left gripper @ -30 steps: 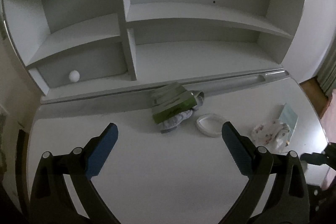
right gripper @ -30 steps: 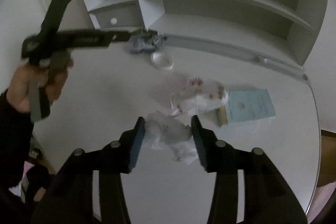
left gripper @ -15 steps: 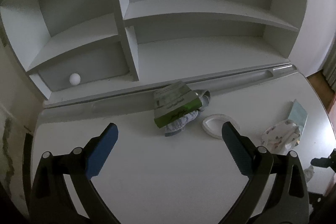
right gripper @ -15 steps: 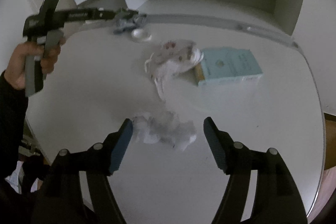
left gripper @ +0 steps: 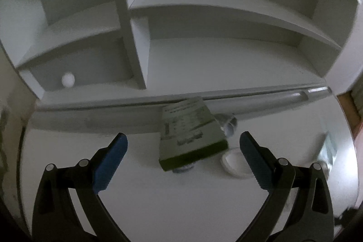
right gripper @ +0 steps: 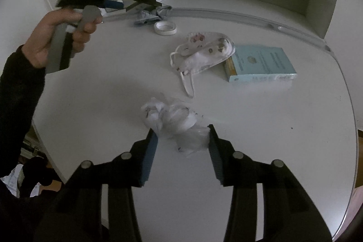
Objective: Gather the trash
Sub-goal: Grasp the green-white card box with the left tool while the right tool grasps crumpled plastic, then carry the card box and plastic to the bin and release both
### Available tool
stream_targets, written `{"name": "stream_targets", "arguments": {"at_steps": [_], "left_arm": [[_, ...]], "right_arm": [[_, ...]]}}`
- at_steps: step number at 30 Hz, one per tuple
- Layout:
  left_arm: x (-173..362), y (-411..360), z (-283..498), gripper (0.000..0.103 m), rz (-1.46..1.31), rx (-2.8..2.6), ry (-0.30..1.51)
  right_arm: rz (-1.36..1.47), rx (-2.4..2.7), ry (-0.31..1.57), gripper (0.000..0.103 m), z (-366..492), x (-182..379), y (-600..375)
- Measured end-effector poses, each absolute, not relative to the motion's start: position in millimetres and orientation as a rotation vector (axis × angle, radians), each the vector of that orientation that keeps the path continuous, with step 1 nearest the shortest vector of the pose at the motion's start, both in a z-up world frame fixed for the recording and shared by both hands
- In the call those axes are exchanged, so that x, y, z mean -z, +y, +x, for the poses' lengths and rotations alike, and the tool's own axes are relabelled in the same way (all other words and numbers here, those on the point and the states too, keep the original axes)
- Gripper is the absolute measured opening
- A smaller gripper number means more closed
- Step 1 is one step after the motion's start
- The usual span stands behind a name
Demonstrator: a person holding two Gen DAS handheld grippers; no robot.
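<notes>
A crumpled white wrapper [right gripper: 173,121] lies on the white table [right gripper: 272,151]. My right gripper [right gripper: 182,144] is open around its near end, pads on either side, not closed on it. A used face mask [right gripper: 204,53] lies beyond it. My left gripper [left gripper: 183,151] is open and empty, held just short of a green-and-white box [left gripper: 190,135] that rests on crumpled blue-grey trash [right gripper: 152,14] by the shelf base. The left gripper also shows in the right wrist view [right gripper: 149,3], held by a hand.
A white tape roll [right gripper: 165,27] lies near the box, also in the left wrist view [left gripper: 236,162]. A light blue box [right gripper: 261,65] lies right of the mask. A white shelf unit [left gripper: 204,49] stands at the back, with a small white ball [left gripper: 68,79] in it.
My left gripper moved closer to the green box. My right gripper narrowed its jaws and came forward around the crumpled wrapper.
</notes>
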State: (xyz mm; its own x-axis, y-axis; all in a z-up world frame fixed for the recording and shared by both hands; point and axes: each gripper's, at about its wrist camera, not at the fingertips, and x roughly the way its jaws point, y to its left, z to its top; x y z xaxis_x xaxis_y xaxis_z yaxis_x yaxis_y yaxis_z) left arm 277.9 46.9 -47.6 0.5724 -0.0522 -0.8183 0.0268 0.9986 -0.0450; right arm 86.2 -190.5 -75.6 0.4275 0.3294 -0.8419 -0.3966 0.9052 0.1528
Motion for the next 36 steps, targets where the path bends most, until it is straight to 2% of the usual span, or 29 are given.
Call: {"name": "stream_targets", "arguments": {"at_steps": [2, 3, 4, 5, 7, 12, 16, 21, 26, 32, 36], "left_arm": [[53, 52, 282, 0.096, -0.085, 0.044, 0.984], [55, 56, 283, 0.091, -0.113, 0.036, 0.994], [55, 59, 282, 0.079, -0.133, 0.029, 0.995], [56, 63, 281, 0.054, -0.168, 0.028, 1.000], [54, 71, 277, 0.053, -0.223, 0.029, 1.004], [16, 66, 238, 0.053, -0.154, 0.014, 0.878], [-17, 30, 196, 0.053, -0.068, 0.089, 0.797], [-29, -71, 132, 0.053, 0.035, 0.344, 0.756], [-14, -196, 74, 0.053, 0.107, 0.688, 0.775], [19, -339, -10, 0.053, 0.243, 1.043, 0.820], [53, -405, -47, 0.053, 0.341, 1.177, 0.866]], "right_arm": [[-0.074, -0.454, 1.031, 0.044, 84, 73, -190], [-0.075, -0.453, 1.028, 0.044, 83, 71, -190], [-0.074, -0.448, 1.020, 0.044, 82, 69, -190], [-0.072, -0.448, 1.017, 0.044, 82, 67, -190], [-0.069, -0.440, 0.999, 0.043, 80, 62, -193], [-0.048, -0.397, 0.950, 0.043, 68, 44, -213], [-0.008, -0.307, 0.911, 0.043, 53, 29, -249], [0.092, -0.085, 0.877, 0.043, 17, 17, -336], [0.204, 0.155, 0.873, 0.043, -44, 21, -436], [0.369, 0.404, 0.908, 0.043, -134, 53, -544], [0.452, 0.481, 0.958, 0.043, -177, 89, -584]]}}
